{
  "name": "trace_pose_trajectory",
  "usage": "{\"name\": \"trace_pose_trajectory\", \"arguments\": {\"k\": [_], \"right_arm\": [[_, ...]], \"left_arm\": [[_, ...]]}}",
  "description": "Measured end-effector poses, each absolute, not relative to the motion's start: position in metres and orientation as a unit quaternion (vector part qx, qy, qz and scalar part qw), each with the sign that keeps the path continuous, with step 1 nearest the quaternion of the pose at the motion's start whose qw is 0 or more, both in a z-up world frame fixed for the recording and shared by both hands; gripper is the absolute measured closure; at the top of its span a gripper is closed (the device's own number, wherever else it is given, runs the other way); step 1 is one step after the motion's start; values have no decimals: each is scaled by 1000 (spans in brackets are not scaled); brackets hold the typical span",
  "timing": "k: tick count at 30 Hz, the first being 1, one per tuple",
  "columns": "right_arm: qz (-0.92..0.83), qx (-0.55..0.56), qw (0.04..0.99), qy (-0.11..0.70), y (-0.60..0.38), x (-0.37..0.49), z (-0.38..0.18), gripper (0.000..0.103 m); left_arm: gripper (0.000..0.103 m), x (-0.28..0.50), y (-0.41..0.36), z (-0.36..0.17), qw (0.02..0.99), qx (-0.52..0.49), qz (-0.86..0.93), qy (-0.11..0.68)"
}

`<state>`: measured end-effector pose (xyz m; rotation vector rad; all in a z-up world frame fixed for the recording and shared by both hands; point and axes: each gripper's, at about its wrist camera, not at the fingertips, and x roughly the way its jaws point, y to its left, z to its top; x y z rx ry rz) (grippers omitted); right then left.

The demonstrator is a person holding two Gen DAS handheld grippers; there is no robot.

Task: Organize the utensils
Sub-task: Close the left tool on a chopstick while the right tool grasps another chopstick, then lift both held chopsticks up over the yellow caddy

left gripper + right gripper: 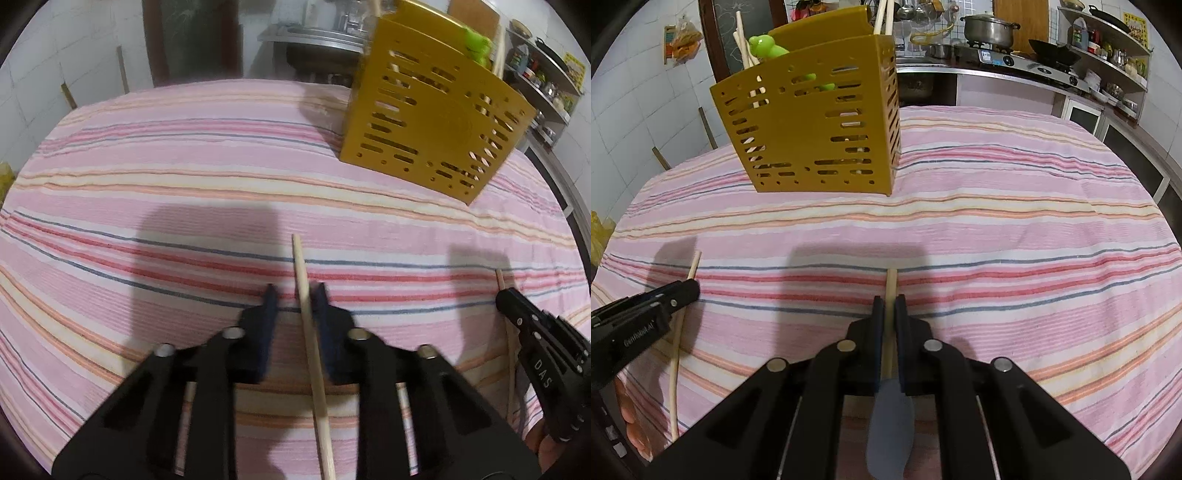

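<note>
In the left wrist view, the left gripper (295, 301) has a pale wooden stick (312, 350) between its dark pads, lying against the right pad while a narrow gap shows on the left side; whether both pads press it cannot be told. It sits on the striped tablecloth (184, 177), nearer the camera than the yellow slotted utensil holder (428, 125). The right gripper (504, 299) shows well right of the stick. In the right wrist view, the right gripper (889, 306) is pressed together on the wooden handle of a grey-bladed spatula (889, 417), nearer than the holder (812, 125). A green utensil (768, 46) stands inside the holder.
</note>
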<state>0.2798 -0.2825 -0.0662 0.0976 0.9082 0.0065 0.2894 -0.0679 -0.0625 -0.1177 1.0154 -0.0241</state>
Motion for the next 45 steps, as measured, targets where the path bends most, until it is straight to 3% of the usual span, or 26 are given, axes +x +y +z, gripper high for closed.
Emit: {"name": "trace_pose_trajectory", "arguments": {"k": [3,14,45], "right_arm": [[-1,45,898,437,-281,281,-66,96],[1,49,908,417,-275,271,-57,97],[7,63,979,196,-263,204,51,97]], "left_arm": [[97,295,-62,-62,870,-67,-14,488],[99,288,-59,-53,887,-49,-25,459],[98,204,-31,68,971,-20,-56,233]]}}
